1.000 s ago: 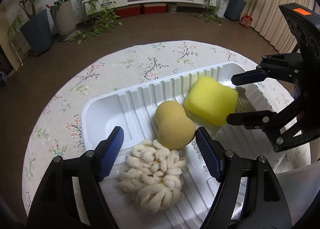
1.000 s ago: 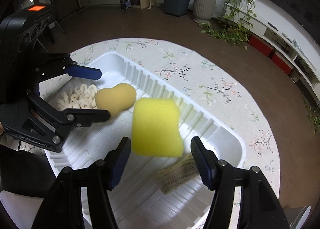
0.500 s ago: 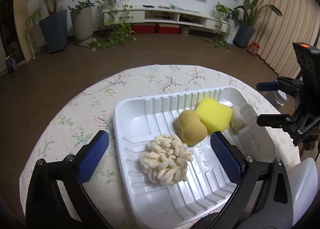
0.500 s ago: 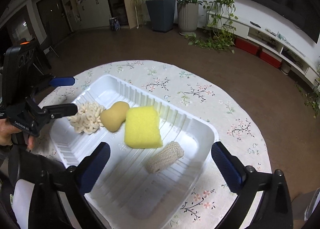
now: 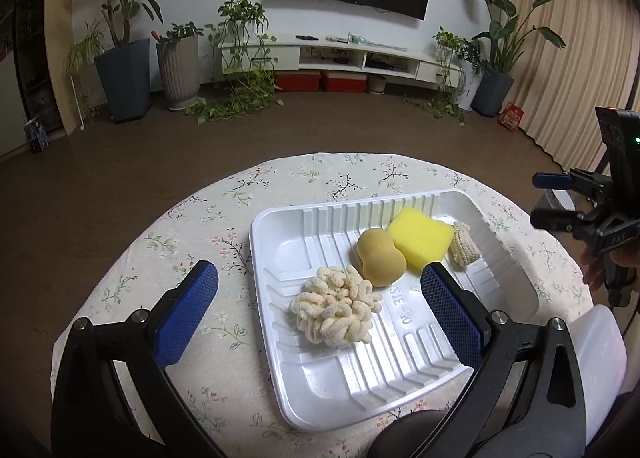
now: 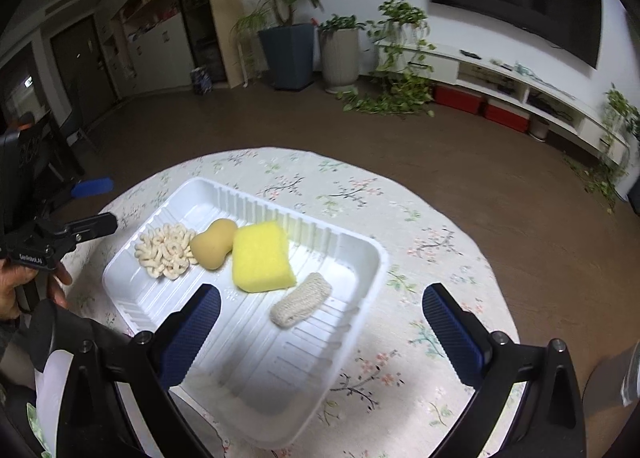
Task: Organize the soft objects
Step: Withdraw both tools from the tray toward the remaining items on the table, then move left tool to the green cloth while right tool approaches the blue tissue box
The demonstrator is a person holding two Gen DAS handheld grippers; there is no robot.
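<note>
In my left view, my left gripper (image 5: 318,298) fills the bottom of the frame. Its two blue pads are far apart and hold nothing. Between them, in the middle of the frame, sits the white tray (image 5: 400,390) on the round table (image 5: 192,226). Four soft things lie in a row in the tray. The loopy puff (image 5: 336,311) is low and nearest to me. The tan sponge (image 5: 379,255) touches it, just above and to the right. The yellow sponge (image 5: 420,237) touches the tan one. The knit roll (image 5: 464,245) is last, by the tray's right wall. At the right edge I see my right gripper (image 5: 554,198), off the tray, its tongs apart and empty.

In my right view, my right gripper (image 6: 320,322) is at the bottom, wide open and empty. The tray (image 6: 280,394) is in the middle. The knit roll (image 6: 301,299) lies alone near the frame's center, just beside the yellow sponge (image 6: 262,256). The tan sponge (image 6: 212,243) and the puff (image 6: 164,251) are further left. My left gripper (image 6: 94,204) is at the left edge, off the tray, tongs apart.

I think the job is about done, since every soft thing I can see is in the tray. I see nothing left on the table to pick up. Next I would just keep both grippers clear of the tray, or nudge the roll closer if the row should be tighter.
</note>
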